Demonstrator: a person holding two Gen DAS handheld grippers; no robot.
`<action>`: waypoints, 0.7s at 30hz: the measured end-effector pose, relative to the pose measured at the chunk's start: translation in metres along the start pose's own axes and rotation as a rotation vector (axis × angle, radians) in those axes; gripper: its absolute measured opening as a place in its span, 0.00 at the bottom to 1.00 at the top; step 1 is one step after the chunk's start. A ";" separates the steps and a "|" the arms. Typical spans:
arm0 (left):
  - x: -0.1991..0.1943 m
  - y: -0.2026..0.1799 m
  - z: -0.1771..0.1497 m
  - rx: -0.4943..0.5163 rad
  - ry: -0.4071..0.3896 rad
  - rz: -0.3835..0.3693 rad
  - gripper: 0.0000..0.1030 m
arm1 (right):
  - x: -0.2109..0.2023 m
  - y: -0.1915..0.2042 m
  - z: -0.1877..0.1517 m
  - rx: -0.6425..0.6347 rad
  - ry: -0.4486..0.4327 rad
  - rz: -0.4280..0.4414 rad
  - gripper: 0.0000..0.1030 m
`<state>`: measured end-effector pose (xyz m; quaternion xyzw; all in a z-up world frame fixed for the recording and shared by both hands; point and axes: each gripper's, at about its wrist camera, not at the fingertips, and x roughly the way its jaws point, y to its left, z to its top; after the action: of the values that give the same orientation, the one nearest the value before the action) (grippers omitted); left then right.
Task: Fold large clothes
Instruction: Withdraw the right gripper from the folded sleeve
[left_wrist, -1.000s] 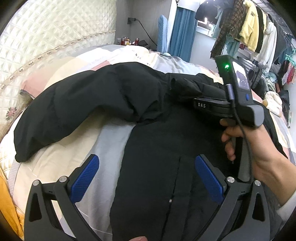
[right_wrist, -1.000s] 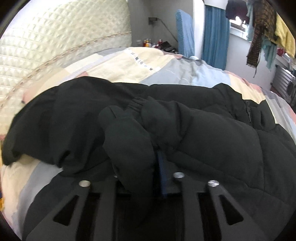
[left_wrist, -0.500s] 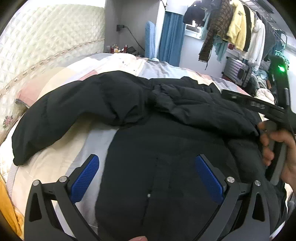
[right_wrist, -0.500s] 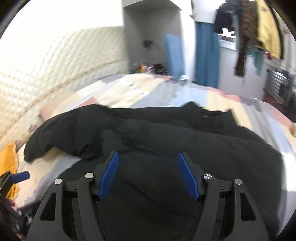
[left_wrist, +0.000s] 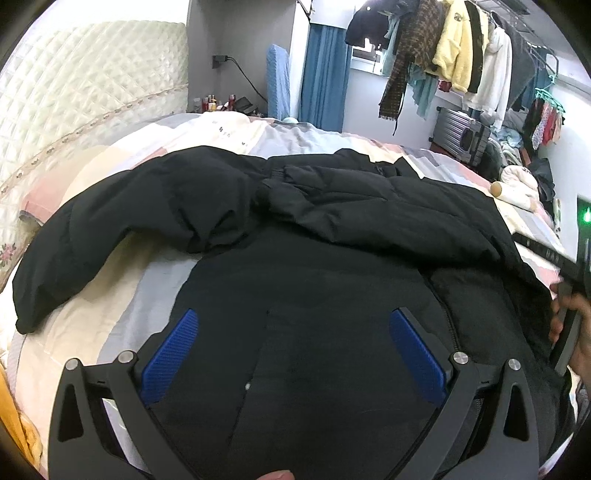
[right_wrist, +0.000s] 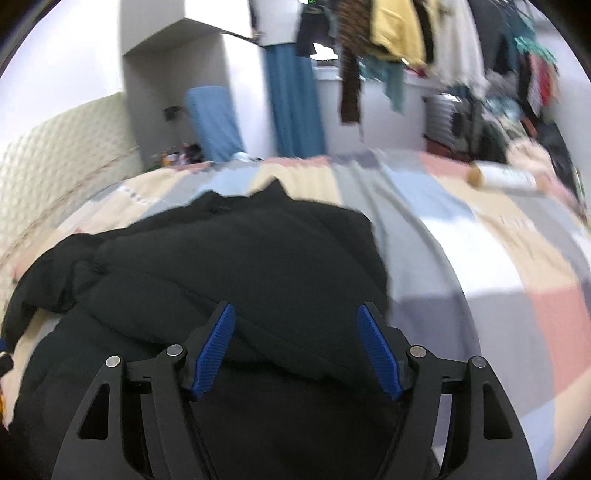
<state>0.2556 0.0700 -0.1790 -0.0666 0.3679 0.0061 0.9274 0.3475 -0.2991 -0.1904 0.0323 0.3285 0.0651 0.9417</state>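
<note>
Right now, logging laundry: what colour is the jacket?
Black jacket, clearest in the left wrist view.

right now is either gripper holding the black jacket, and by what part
Nothing is held. The left gripper and right gripper both hang open above the black jacket; the right one's jaws have just been opening, with nothing clamped between them.

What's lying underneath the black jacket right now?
The black jacket lies on a patchwork bedspread in cream, grey and pink. Whatever is beneath its middle is covered.
</note>
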 end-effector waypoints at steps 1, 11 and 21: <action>0.002 -0.001 0.000 -0.004 0.004 -0.002 1.00 | 0.004 -0.009 -0.007 0.014 0.011 -0.014 0.66; 0.009 -0.011 -0.003 -0.029 0.011 0.002 1.00 | 0.036 -0.026 -0.023 -0.024 0.084 -0.052 0.77; 0.013 -0.017 -0.005 -0.020 0.015 0.017 1.00 | 0.053 -0.011 -0.032 -0.181 0.111 -0.104 0.77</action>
<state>0.2628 0.0523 -0.1899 -0.0729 0.3755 0.0174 0.9238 0.3700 -0.3018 -0.2487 -0.0736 0.3740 0.0471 0.9233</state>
